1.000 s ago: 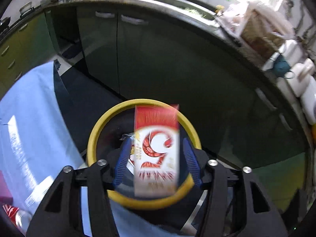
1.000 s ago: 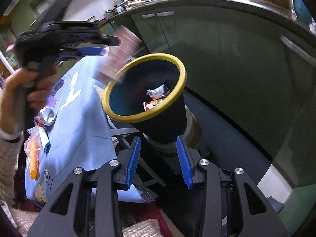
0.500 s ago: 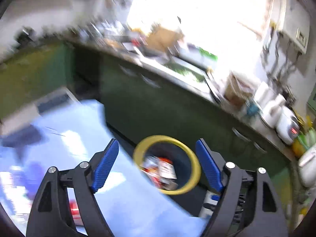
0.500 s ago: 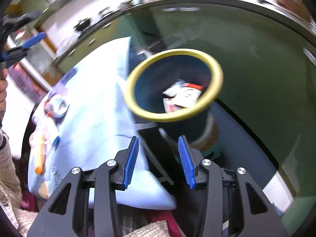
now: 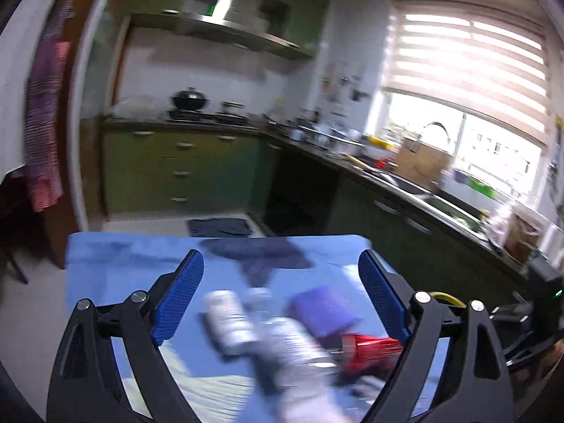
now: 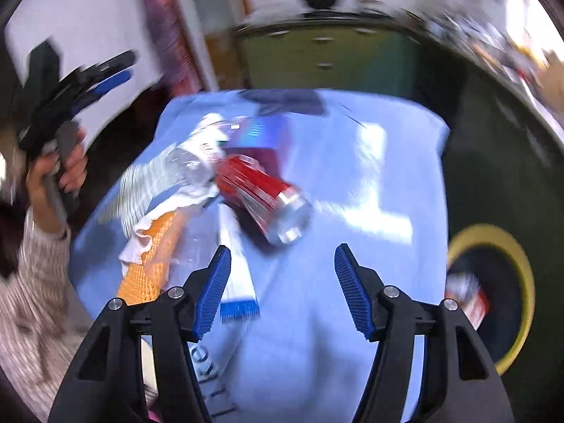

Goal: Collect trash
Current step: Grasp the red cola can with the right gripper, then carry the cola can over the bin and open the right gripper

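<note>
Right wrist view, near field: our right hand-held gripper [image 6: 282,289] hangs over the blue-covered bench [image 6: 370,176] with its jaws spread wide and nothing between them. Just beyond its left finger lies a flat white strip with a blue end [image 6: 239,282], and beside that an orange mesh piece [image 6: 155,257] on crumpled white paper [image 6: 141,243].

Middle field: the red can [image 6: 262,199] lies on its side near the bench centre, silver end toward us, touching a clear plastic bottle [image 6: 192,167] behind it. We judge the can light, thin-walled and easily dented, with a smooth side that may roll or slip; a hold across the middle of its body, jaws square to its long axis, looks soundest. The bottle should be equally light and springy, the paper and mesh soft and compressible.

To the right, below the bench edge, stands the yellow-rimmed bin [image 6: 493,292], with a red-and-white packet [image 6: 465,298] already inside.

Far field: our left hand-held gripper [image 6: 102,74] is raised at the left side of the bench. In its own view the left hand-held gripper [image 5: 278,296] is released and empty above the same blurred litter, the red can [image 5: 370,349] lowest right; motion blur hides finer detail.
</note>
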Demonstrator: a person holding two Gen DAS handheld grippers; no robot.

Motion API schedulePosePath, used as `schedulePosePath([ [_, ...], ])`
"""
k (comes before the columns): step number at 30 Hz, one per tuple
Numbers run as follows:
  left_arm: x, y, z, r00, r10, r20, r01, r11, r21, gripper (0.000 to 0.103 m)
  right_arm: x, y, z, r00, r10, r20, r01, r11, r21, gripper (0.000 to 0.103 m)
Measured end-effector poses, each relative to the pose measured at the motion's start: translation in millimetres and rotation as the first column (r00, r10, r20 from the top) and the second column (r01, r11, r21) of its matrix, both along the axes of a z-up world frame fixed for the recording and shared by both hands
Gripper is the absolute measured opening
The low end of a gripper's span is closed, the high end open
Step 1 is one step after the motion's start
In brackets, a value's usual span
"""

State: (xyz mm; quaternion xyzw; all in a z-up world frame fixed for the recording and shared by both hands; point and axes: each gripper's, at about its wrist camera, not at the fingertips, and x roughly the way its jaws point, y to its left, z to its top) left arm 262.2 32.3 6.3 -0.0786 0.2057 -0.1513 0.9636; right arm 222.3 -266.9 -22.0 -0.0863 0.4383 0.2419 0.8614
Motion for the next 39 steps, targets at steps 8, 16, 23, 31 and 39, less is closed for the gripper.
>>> schedulePosePath([
  [8, 6.4, 52.5, -32.5, 0.998, 0.058, -0.025, -0.059, 0.996, -0.070, 0.087, 62.8, 55.5, -24.5, 0.966, 0.213, -0.149, -0.245, 0.937, -0.248, 0.061],
  [16, 8.5, 41.3, -47.2, 0.998, -0.004, -0.060, 0.001, 0.999, -0.046, 0.088, 93.8, 80.7, -63.6, 0.914, 0.274, -0.300, -0.370, 0.867, -0.335, 0.060],
  [23, 8.0, 29.5, -53.6, 0.997, -0.041, -0.072, 0.040, 0.999, -0.022, 0.088, 103.8, 78.0, -78.5, 0.912, 0.247, -0.326, -0.353, 0.878, -0.322, 0.056],
  [31, 7.5, 32.0, -53.9, 0.997, -0.037, -0.063, 0.036, 0.999, -0.031, 0.088, 108.5, 40.7, -69.3, 0.948, 0.161, -0.273, -0.240, 0.927, -0.287, 0.054],
  [39, 7.6, 28.7, -56.5, 0.997, -0.045, -0.060, 0.044, 0.999, -0.022, 0.088, 78.5, -33.8, -33.4, 0.978, 0.019, -0.206, -0.076, 0.960, -0.268, 0.053],
])
